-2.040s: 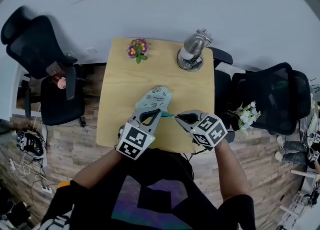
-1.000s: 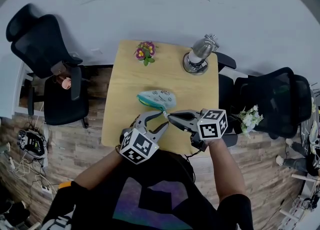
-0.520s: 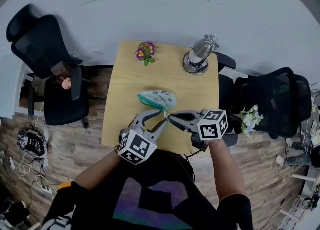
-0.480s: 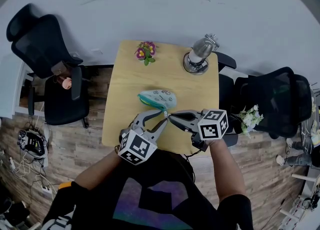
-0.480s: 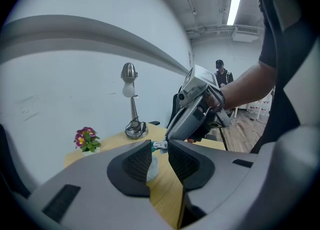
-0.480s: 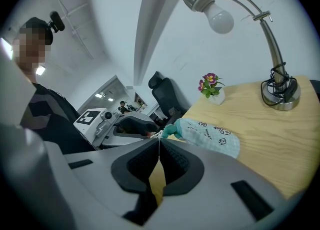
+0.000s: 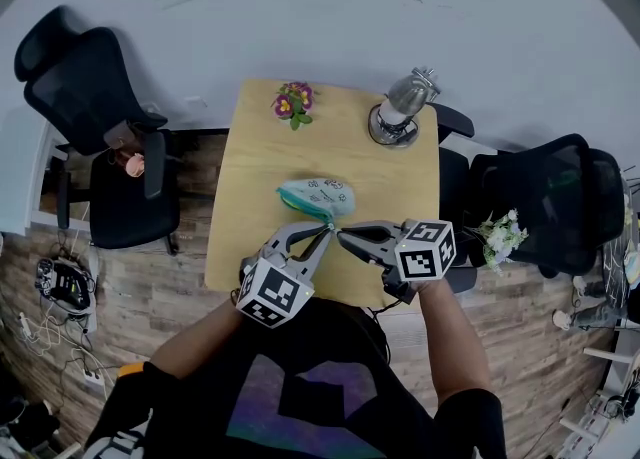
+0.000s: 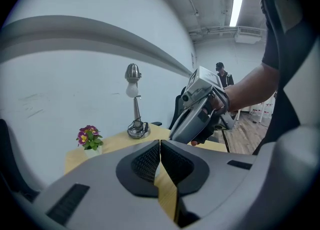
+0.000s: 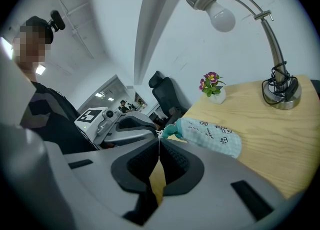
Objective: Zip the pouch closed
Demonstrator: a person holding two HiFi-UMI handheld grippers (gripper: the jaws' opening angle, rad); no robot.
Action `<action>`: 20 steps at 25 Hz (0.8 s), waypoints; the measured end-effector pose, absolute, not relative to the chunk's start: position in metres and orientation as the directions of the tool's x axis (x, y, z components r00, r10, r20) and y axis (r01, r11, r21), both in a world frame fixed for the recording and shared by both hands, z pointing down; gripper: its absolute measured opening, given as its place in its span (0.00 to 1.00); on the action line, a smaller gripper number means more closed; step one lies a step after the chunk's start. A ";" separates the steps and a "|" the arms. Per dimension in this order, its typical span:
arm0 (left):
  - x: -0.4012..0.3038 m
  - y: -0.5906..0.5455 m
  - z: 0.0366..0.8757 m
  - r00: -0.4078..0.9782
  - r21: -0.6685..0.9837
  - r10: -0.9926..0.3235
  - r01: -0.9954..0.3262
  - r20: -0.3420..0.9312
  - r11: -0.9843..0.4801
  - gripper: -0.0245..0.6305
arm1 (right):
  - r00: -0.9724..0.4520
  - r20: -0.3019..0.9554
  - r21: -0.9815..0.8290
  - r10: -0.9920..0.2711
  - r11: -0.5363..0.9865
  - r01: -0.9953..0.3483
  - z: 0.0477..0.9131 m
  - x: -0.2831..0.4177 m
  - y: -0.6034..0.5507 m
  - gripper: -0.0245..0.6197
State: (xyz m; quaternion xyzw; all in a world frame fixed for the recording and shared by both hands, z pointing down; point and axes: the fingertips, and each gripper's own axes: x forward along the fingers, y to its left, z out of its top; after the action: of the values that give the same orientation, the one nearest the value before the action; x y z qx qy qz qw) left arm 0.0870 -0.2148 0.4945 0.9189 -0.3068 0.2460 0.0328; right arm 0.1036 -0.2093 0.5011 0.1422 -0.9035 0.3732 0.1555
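Right claw (image 7: 341, 235) nipping near end of pouch (image 7: 316, 195), left claw (image 7: 327, 232) just closed empty alongside

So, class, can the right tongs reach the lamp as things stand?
Probably, but not freely: bare table lies between right tongs and lamp, yet they seem shut on the pouch at its teal end, so it would drag along.

No word, number or brand can be read anywhere. The pouch (image 7: 316, 197) bears small dark prints, doodle-like in the right gripper view and too small to make out as letters. The left cube (image 7: 272, 294) and the right cube (image 7: 425, 251) show only black-and-white square marker patterns, with no writing on them
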 end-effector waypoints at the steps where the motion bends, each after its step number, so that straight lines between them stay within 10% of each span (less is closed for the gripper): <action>1: 0.087 -0.215 0.495 0.691 -0.088 -0.547 -0.581 0.474 -0.809 0.06 | -0.910 0.389 -0.629 -0.142 0.681 -0.375 0.501 0.104 -0.209 0.08; 20: -0.003 -0.279 0.561 0.470 -0.032 -0.627 -0.785 0.621 -0.619 0.06 | -0.877 0.440 -0.607 -0.192 0.656 -0.449 0.515 0.126 -0.206 0.07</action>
State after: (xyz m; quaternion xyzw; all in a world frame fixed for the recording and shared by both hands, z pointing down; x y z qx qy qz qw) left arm -0.0035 -0.2791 0.5610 0.8474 -0.4166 0.3025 0.1301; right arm 0.1263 -0.2056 0.5146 0.1793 -0.8937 0.3738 0.1713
